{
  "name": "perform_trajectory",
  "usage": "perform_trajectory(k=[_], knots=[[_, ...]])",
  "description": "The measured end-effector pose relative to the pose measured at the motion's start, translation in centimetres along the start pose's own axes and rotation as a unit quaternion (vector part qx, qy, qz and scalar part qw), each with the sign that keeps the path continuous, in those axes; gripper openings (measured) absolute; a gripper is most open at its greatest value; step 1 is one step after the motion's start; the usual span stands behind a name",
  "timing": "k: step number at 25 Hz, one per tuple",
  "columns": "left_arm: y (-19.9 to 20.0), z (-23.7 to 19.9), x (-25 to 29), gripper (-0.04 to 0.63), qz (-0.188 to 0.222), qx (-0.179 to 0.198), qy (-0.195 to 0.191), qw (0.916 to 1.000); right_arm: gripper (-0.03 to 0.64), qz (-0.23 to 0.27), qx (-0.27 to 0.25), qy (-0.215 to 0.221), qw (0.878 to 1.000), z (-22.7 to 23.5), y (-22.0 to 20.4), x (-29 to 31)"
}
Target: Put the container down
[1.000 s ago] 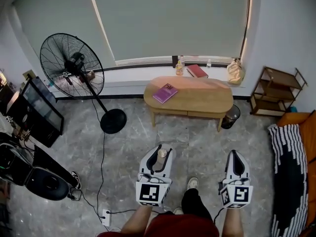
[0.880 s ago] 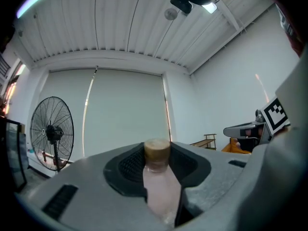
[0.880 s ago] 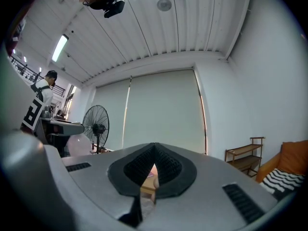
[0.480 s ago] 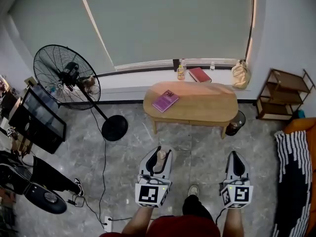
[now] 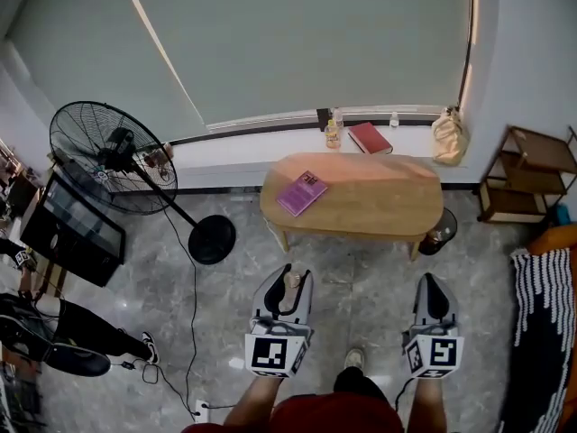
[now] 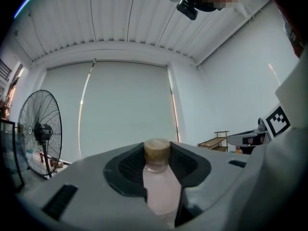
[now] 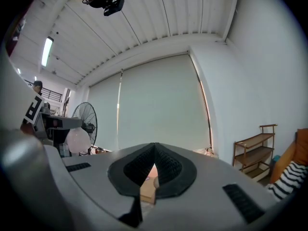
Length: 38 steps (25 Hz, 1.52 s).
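Note:
A small pale pink bottle (image 5: 291, 282) with a tan cap is the container; my left gripper (image 5: 289, 272) is shut on it and carries it level above the floor. In the left gripper view the bottle (image 6: 159, 182) stands upright between the dark pads (image 6: 127, 170), cap uppermost. My right gripper (image 5: 431, 280) hangs to the right at about the same height, shut with nothing in it; in its own view the gripper's (image 7: 154, 149) tips meet. The oval wooden table (image 5: 379, 201) lies ahead of both grippers.
A purple book (image 5: 303, 193) lies on the table's left end. Behind it the windowsill holds a red book (image 5: 370, 138), a small bottle (image 5: 333, 133) and a bag (image 5: 448, 138). A standing fan (image 5: 113, 156) is left, a shelf (image 5: 532, 179) right, a dark bin (image 5: 439, 233) by the table.
The whole view has advanced toward the table, which now looks nearer and larger. The fan has slid left in the picture. Both grippers keep their places and their jaws are unchanged.

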State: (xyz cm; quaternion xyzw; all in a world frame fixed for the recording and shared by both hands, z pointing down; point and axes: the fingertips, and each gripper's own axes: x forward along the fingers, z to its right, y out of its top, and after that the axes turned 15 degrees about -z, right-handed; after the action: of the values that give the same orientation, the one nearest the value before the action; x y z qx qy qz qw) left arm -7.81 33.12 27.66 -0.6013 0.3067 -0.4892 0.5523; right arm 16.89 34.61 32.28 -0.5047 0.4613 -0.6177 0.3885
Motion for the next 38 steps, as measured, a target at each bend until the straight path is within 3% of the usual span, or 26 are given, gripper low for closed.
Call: perform_trajectory(k=[9, 19, 29, 38], knots=[[2.1, -1.2, 8.7, 0.146, -0.002, -0.004, 0.009, 0.9999, -0.005, -0.008, 0.002, -0.001, 1.000, 4.4, 2.2, 8.0], [3.0, -3.2, 13.6, 0.146, -0.002, -0.011, 0.017, 0.9998, -0.005, -0.011, -0.010, 0.014, 1.000, 5.0, 3.5, 13.6], [3.0, -9.6, 20.8, 0.146, 0.005, -0.022, -0.003, 0.9997, -0.004, -0.022, -0.024, 0.002, 0.999, 2.2, 4.8, 22.1], [4.7, -18.1, 27.4, 0.146, 0.015, -0.021, -0.016, 0.9995, -0.005, -0.034, -0.030, -0.010, 0.999, -1.8, 8.0, 31.8]])
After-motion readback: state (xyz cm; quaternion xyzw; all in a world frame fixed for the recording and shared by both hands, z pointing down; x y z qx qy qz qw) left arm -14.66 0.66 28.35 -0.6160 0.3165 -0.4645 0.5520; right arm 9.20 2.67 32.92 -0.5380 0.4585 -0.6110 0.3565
